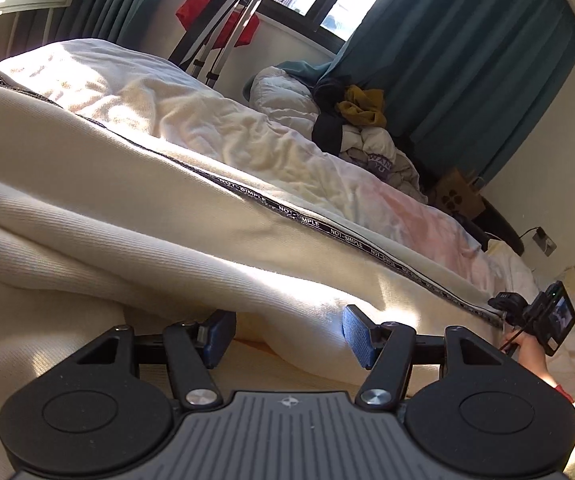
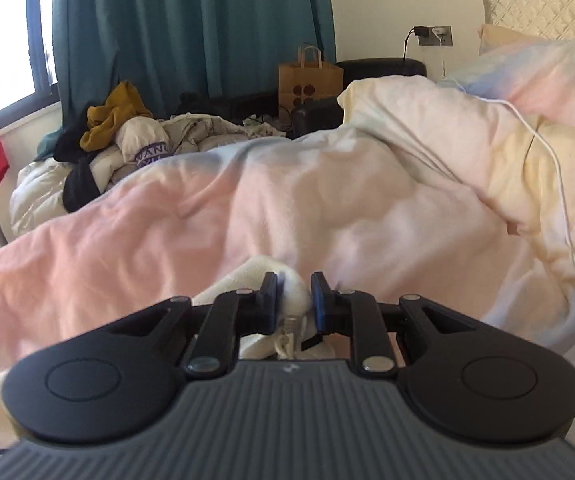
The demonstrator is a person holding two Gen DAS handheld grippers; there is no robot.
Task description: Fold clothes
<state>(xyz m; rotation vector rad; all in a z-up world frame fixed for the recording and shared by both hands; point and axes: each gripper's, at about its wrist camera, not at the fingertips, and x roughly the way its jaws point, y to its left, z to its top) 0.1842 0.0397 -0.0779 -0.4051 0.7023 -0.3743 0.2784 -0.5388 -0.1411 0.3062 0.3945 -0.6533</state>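
A cream ribbed garment (image 1: 127, 220) with a black "NOT-SIMPLE" tape (image 1: 287, 210) along its edge lies stretched across the bed. My left gripper (image 1: 289, 334) is low over it and open. A soft fold of the cream cloth bulges between the blue pads (image 1: 357, 336), and the right pad's face stays bare. My right gripper (image 2: 294, 300) is shut on a bunched end of the same garment (image 2: 261, 270). A small metal zipper pull (image 2: 285, 336) hangs just behind its pads. In the left wrist view, the right gripper (image 1: 505, 312) and a hand (image 1: 529, 350) sit at the tape's far end.
A pastel pink and yellow duvet (image 2: 247, 200) covers the bed. A heap of clothes with a mustard piece (image 2: 115, 120) lies at the far side under teal curtains (image 2: 191, 28). A white cable (image 2: 559, 172) crosses the duvet at right. A brown paper bag (image 2: 309, 80) stands behind.
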